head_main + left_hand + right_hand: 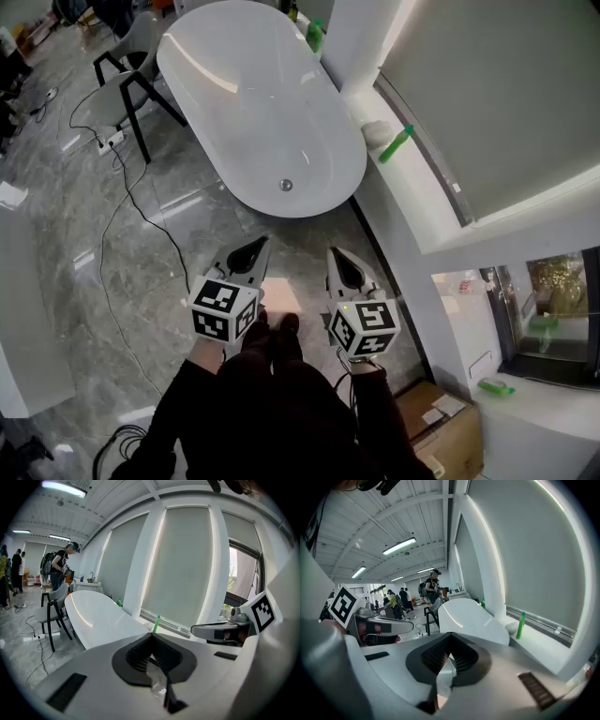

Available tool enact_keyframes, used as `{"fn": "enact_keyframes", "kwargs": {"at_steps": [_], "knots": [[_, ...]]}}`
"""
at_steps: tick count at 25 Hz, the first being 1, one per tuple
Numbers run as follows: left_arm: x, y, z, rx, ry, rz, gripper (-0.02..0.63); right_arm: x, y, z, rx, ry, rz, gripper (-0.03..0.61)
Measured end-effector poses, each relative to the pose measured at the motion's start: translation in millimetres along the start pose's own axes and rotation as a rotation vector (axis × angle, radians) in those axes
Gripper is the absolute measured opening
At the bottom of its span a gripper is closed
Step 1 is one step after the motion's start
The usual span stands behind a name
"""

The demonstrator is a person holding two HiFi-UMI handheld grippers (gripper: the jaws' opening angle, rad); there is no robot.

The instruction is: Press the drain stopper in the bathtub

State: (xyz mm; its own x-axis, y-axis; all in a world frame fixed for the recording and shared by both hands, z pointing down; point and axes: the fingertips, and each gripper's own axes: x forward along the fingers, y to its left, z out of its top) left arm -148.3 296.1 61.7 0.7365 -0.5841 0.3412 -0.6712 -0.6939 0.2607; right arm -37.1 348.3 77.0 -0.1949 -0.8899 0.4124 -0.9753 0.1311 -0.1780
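Only the head view shows the drain stopper [286, 185], a small round metal disc on the floor of the white bathtub [253, 103], near the tub's closer end. In both gripper views the tub [96, 611] [468, 616] is seen low and from the side, so its basin and the stopper are hidden behind the rim. The head view places the left gripper [255, 251] and the right gripper [339, 262] side by side over the grey floor [84, 281], just short of the tub's near end and not touching it. The left gripper view shows its gripper [151, 644] with the ribbed pads drawn together to a point and nothing between them. The right gripper view shows the same of its gripper [449, 656] (each view also catches the other gripper's marker cube at its edge). A green bottle [396, 143] lies on the window ledge [412, 202] beside the tub, and it appears in both gripper views [156, 624] [520, 624]. People standing beyond the tub's far end [60, 566] [433, 585] appear only in the gripper views, too small to make out. A dark-legged chair [131, 66] stands on the tub's other side.
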Motion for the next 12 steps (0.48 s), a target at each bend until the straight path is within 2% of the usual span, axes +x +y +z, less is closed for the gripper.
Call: {"fn": "enact_keyframes", "kwargs": {"at_steps": [7,12], "knots": [[-3.6,8.3,-0.8,-0.003,0.006,0.006,0.005,5.2,5.1,-4.2,-0.004,0.017,0.006,0.002],[-4.6,16.3,1.8,0.004,0.003,0.002,0.005,10.6,8.3,-2.6,0.044,0.014,0.028,0.002]]}}
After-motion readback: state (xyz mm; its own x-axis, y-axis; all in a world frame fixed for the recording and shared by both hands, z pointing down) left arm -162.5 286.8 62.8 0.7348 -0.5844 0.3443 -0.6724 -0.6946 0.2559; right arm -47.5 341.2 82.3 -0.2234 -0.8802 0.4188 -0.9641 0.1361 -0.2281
